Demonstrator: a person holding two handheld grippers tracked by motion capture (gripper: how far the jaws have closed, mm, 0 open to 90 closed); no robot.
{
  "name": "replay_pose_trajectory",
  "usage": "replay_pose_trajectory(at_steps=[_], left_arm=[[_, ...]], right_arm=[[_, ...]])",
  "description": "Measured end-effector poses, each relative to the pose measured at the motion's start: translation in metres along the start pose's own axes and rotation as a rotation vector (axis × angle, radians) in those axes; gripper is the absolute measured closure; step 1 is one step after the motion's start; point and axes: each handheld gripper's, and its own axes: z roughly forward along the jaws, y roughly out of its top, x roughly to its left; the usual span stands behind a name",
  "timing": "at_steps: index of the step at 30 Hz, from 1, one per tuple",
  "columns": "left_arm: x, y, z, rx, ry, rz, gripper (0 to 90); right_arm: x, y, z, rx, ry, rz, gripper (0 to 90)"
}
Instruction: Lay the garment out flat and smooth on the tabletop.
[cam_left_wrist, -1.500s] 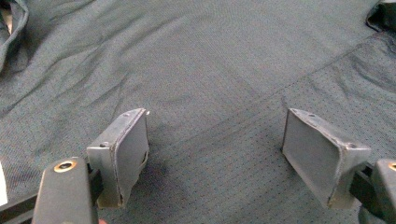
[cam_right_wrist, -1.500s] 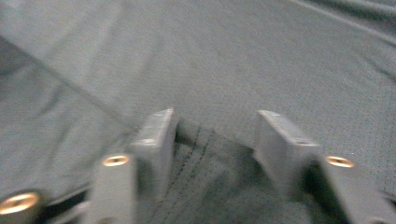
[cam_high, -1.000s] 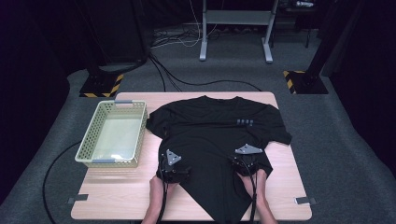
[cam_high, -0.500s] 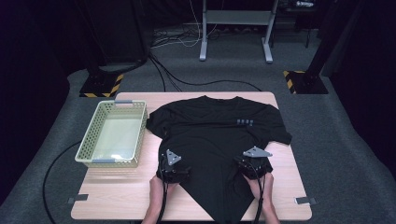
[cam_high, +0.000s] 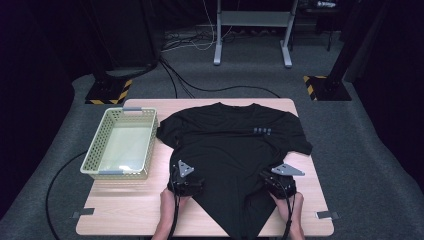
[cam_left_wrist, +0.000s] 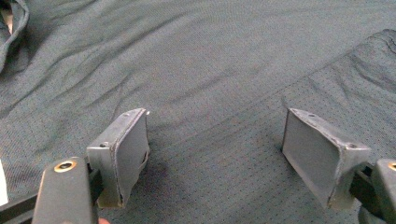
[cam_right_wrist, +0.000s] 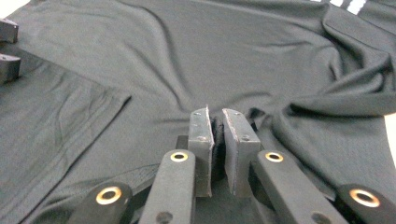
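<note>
1. The high view looks from above my side forward and down on the whole light wooden table (cam_high: 125, 212), fairly far off.
2. The left gripper view rides on my left gripper (cam_left_wrist: 215, 158) and faces along its jaws, very close over the black mesh-fabric T-shirt (cam_left_wrist: 210, 60).
3. The right gripper view rides on my right gripper (cam_right_wrist: 217, 140), equally close.
4. All three views share that T-shirt (cam_high: 230, 150) (cam_right_wrist: 224, 51).

1. The left gripper (cam_left_wrist: 215, 154) has grey, worn rectangular pads on black arms with brass-ringed holes.
2. The right gripper (cam_right_wrist: 217, 140) has matching pads.
3. Each carries a grey three-cornered plate and a trailing black cable.
</note>
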Motion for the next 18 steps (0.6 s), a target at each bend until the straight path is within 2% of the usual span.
replay_pose_trajectory(at_steps=[18], left_arm=[[0.000, 0.000, 0.000, 0.001, 0.000, 0.000, 22.4]], right_arm=[[-0.006, -0.011, -0.021, -0.002, -0.032, 0.004, 82.2]])
